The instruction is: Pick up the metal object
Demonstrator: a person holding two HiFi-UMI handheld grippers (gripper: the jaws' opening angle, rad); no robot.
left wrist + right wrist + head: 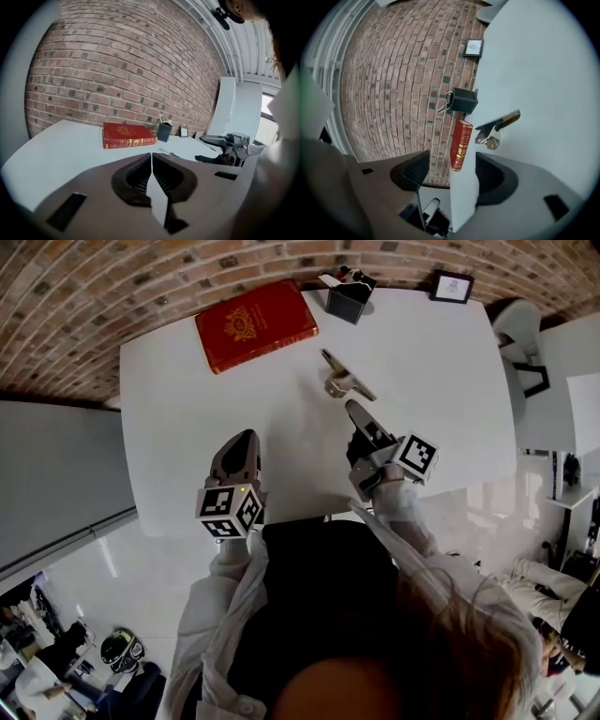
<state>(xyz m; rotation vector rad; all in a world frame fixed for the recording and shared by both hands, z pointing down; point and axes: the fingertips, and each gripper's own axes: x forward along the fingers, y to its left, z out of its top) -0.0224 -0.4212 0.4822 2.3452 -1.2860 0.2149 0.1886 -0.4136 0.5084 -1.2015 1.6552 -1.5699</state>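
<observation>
The metal object, a slim silvery bar with a bracket under it, lies on the white table right of centre. It also shows in the right gripper view as a metal object just ahead of the jaws, and far off in the left gripper view. My right gripper sits a short way on the near side of it, rolled on its side, its jaws wide open and empty. My left gripper rests further left and nearer the front edge, its ribbed pads pressed together on nothing.
A red book lies at the back left. A black holder with pens and a small picture frame stand along the back edge by the brick wall. A white chair is beyond the table's right side.
</observation>
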